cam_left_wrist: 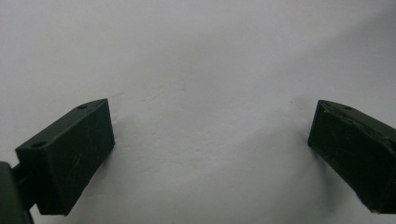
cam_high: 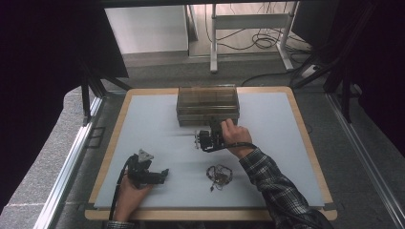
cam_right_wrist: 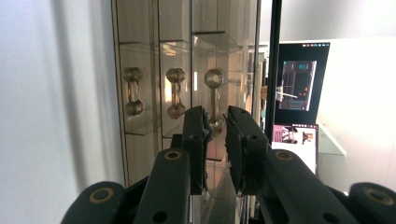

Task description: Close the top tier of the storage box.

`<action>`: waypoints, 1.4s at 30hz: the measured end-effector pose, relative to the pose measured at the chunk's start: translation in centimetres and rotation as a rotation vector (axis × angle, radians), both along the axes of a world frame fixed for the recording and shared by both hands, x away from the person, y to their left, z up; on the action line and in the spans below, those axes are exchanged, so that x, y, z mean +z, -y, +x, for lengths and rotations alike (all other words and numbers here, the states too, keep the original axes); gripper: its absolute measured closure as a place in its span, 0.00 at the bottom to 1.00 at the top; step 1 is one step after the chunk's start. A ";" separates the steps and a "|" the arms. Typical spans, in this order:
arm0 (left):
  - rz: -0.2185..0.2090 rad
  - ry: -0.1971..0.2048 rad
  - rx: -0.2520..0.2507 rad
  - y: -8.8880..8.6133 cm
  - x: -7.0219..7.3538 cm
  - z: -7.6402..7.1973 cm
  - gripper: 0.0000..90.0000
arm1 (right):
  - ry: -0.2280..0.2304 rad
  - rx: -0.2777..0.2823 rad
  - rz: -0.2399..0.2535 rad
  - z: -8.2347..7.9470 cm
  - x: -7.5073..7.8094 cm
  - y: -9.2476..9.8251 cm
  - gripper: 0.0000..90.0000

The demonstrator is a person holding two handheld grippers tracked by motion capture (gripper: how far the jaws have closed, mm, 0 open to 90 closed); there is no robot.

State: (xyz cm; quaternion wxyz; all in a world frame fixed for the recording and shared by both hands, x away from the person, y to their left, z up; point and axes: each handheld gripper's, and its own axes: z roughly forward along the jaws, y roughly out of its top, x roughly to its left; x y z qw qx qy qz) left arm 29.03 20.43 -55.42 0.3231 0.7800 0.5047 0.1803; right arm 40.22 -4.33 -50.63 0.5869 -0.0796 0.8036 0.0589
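A clear brown acrylic drawer box (cam_high: 207,102) stands at the back middle of the table. My right gripper (cam_high: 213,128) is at its front face, held by a hand in a plaid sleeve. In the right gripper view the box (cam_right_wrist: 140,60) shows three metal drawer handles side by side. My right gripper (cam_right_wrist: 216,140) is shut around the lower end of the rightmost handle (cam_right_wrist: 215,93). My left gripper (cam_high: 163,175) lies low over the table at the front left. Its jaws stand wide open over bare white table (cam_left_wrist: 205,70), with my left gripper (cam_left_wrist: 210,149) holding nothing.
A small tangle of wire or jewellery (cam_high: 219,175) lies on the white table top (cam_high: 277,143) in front of the right forearm. Beyond the table's far edge are desk legs and cables (cam_high: 258,40) on the floor. A lit monitor (cam_right_wrist: 299,88) shows behind the box.
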 end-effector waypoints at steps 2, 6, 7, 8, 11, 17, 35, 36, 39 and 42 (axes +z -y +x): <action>0.000 0.000 0.000 0.0 0.0 0.0 0.01 | -0.004 0.009 0.002 -0.1 0.2 0.0 0.85; 0.005 -0.001 -0.005 0.0 0.0 0.0 0.01 | -0.029 0.009 0.025 -0.2 0.5 0.0 0.83; 0.006 -0.001 -0.006 -0.1 0.0 0.0 0.01 | -0.039 0.012 0.031 -0.2 0.8 0.0 0.83; 0.006 -0.001 -0.006 0.0 0.0 0.0 0.01 | -0.068 0.011 0.059 -0.1 1.1 0.1 0.81; 0.005 -0.001 -0.005 0.0 0.0 0.0 0.01 | -0.083 0.007 0.071 -0.1 1.4 0.2 0.80; 0.005 -0.001 -0.005 0.0 0.0 0.0 0.01 | -0.130 0.003 0.086 0.1 1.8 0.7 0.79; 0.003 -0.002 -0.004 0.0 0.0 0.0 0.01 | -0.265 0.029 0.159 0.6 3.6 1.6 0.79; 0.004 -0.002 -0.004 0.0 0.0 0.0 0.01 | -0.280 0.034 0.168 0.8 3.7 1.7 0.79; 0.004 -0.002 -0.004 0.0 0.0 0.0 0.01 | -0.300 0.033 0.181 0.9 4.0 1.8 0.78; 0.004 -0.002 -0.004 0.0 0.0 0.0 0.01 | -0.320 0.043 0.198 1.1 4.1 2.0 0.76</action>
